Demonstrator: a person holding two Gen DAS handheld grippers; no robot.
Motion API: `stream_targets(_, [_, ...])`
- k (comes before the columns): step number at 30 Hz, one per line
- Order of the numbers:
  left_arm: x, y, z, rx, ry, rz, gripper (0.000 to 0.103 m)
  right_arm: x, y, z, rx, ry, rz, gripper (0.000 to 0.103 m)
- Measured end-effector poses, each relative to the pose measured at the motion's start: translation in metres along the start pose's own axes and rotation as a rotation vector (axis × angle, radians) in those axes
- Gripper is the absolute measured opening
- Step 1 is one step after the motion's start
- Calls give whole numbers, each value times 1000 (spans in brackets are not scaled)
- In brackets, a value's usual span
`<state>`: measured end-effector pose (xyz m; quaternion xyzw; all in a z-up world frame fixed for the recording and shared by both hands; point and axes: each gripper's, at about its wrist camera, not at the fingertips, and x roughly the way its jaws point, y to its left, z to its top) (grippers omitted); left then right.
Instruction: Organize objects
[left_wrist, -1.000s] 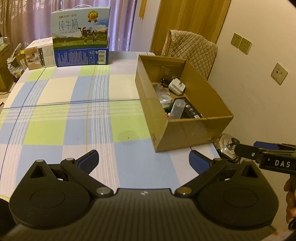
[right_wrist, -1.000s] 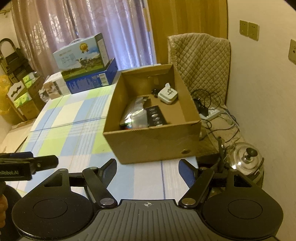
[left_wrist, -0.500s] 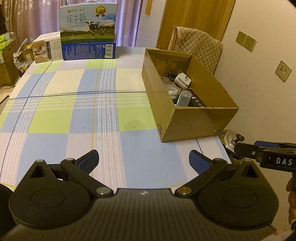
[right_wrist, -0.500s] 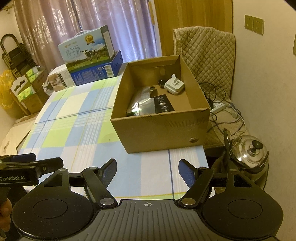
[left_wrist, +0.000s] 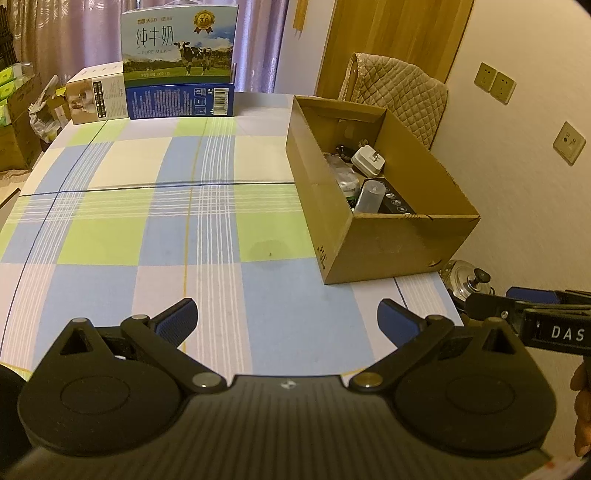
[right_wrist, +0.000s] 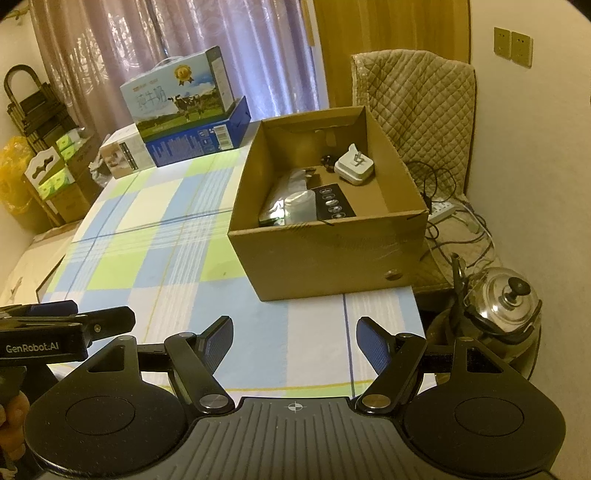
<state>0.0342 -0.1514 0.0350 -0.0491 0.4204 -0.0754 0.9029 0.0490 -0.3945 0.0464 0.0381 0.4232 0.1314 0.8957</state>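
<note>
- Left wrist view: left claw (left_wrist: 286, 319) spread apart, empty, over near edge of checked-cloth worktop (left_wrist: 147, 236).
- Right claw (right_wrist: 293, 345) also spread apart, empty, beside left one.
- Open brown cardboard box (right_wrist: 332, 254) ahead of both claws, well apart, at worktop's right edge.
- Inside box: white plug adapter (right_wrist: 354, 166), grey plastic cylinder (right_wrist: 301, 208), flat black packet (right_wrist: 334, 203).
- No loose items on cloth near box; task looks done or between steps.
- Next move likely needs reaching into box, or nothing.

milk carton (left_wrist: 180, 40): "PURE MILK", "纯牛奶" | right tool (left_wrist: 546, 325): "DAS" | left tool (right_wrist: 44, 338): "GenRobot.AI"
</note>
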Motion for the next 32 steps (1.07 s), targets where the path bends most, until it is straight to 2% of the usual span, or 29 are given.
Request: stream_targets(32, [8,-4,-8,-5,12,-28,102,2,2,-5,6,4,0,71])
